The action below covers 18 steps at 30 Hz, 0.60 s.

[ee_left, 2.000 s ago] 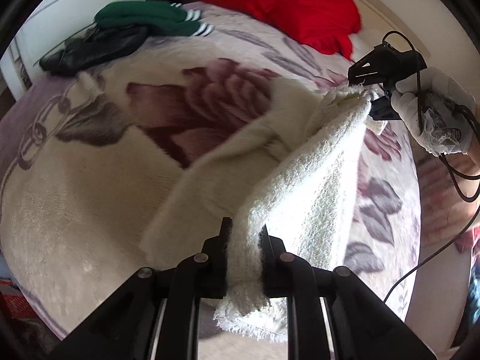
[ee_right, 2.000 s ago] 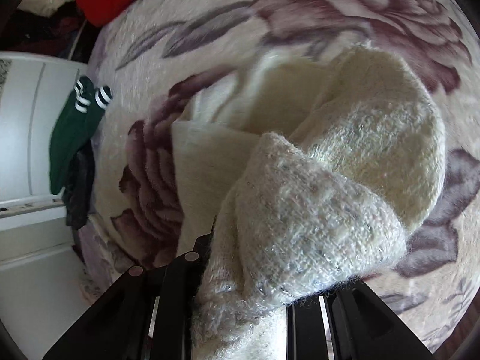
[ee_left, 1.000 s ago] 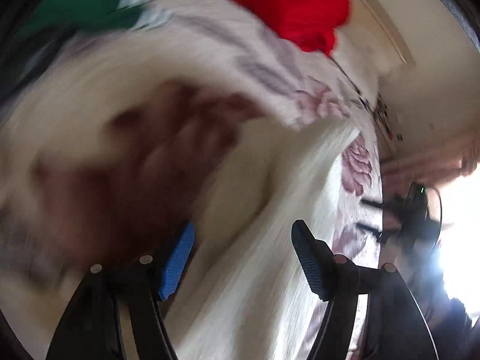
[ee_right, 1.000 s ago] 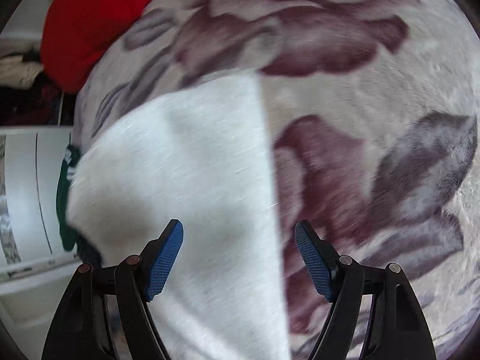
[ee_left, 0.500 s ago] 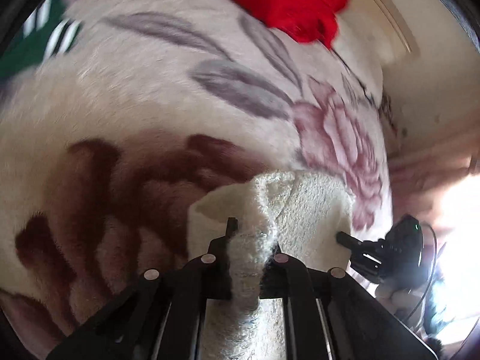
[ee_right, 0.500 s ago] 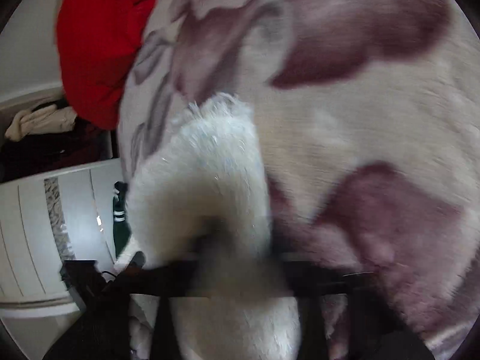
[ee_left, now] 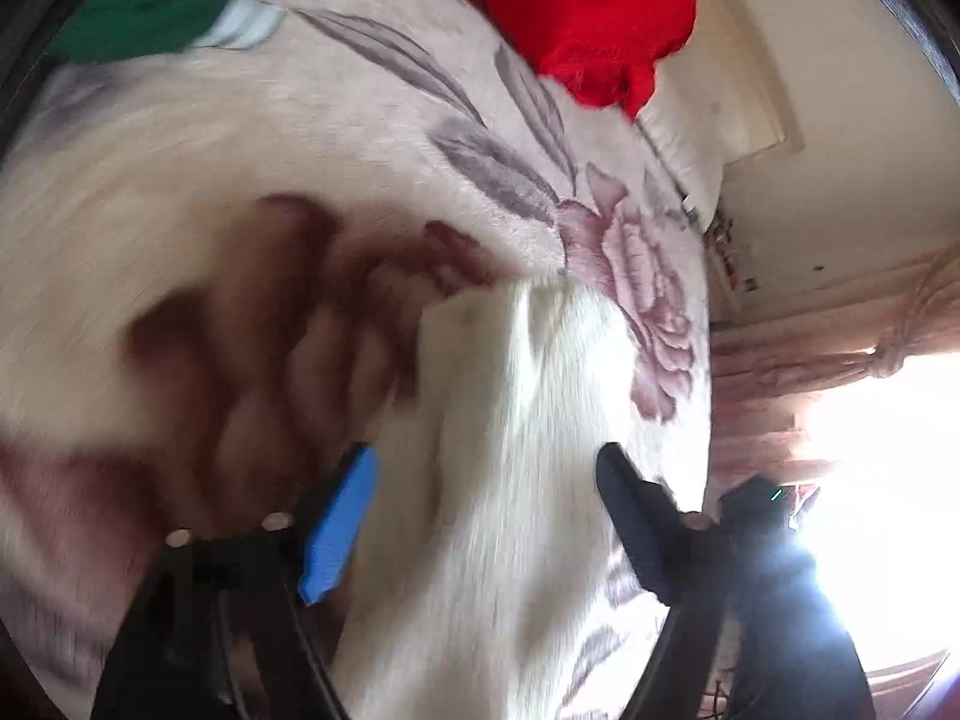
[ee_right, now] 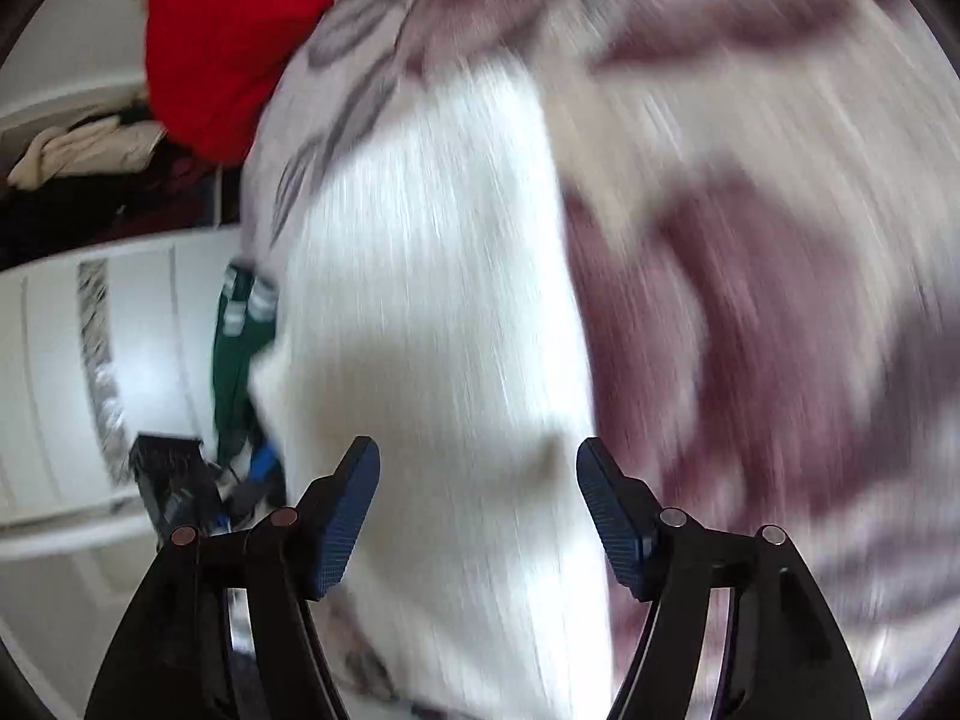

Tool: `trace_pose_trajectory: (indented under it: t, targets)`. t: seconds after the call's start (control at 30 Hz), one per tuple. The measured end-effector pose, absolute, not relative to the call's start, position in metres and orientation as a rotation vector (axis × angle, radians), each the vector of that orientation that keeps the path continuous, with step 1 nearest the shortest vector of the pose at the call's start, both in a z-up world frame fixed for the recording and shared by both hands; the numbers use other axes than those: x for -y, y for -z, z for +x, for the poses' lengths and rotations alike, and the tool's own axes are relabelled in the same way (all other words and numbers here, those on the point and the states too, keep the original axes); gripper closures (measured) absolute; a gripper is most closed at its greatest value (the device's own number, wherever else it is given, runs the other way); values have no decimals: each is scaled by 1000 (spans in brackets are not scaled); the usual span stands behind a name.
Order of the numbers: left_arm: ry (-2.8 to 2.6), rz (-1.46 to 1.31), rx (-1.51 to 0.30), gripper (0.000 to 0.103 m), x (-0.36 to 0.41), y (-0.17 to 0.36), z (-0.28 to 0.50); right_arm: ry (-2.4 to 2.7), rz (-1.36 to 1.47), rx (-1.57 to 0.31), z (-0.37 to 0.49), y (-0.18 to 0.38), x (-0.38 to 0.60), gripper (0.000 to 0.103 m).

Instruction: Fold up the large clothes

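A fluffy cream-white garment [ee_left: 516,468] lies folded in a long strip on the flowered bed cover [ee_left: 300,150]. My left gripper [ee_left: 486,510] is open just above its near end, fingers on either side of the cloth, holding nothing. In the right wrist view the same white garment [ee_right: 432,312] stretches away from my right gripper [ee_right: 478,504], which is open and empty above it. The right gripper also shows in the left wrist view [ee_left: 762,516] at the right. Both views are motion-blurred.
A red cushion [ee_left: 570,6] lies at the head of the bed. A green garment with white stripes [ee_left: 150,6] lies at the far left edge; it also shows in the right wrist view [ee_right: 240,324]. White cabinet doors [ee_right: 72,372] stand beside the bed.
Half a second ago both grippers were shut on the white garment. Now both are open and the garment lies flat on the bed cover.
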<state>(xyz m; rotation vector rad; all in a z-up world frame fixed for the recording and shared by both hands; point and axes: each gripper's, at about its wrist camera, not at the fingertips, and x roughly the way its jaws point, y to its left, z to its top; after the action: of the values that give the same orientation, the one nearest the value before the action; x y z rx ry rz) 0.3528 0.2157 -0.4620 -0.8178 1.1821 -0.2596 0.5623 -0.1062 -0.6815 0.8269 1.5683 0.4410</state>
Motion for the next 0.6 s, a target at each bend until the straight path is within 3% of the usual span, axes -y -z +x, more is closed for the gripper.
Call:
trace_pose_trajectory:
  t: [0.13,0.3,0.37,0.4,0.43,0.6]
  targets:
    - [161,-836,-1272,28,-227,469,251,-412,883,-1704,439,699,112,26]
    - [88,-742,-1484,31,-197,533,163,-428,1013,-1818,314,737,78,26]
    - [78,-728,-1419,70,-190,534,143,-415,1059,-1806,291,747,64,26]
    - [72,-741,-1377,76,-191,529,134,-401,1067,-1780,284,748,59,36]
    - [67,-766,-1333,81,-196,522,126,-380,1065,-1729,279,746,57,79]
    - [110,-824,-1341,79,-215,529,99,-249,1048,-1662,259,733,54,83]
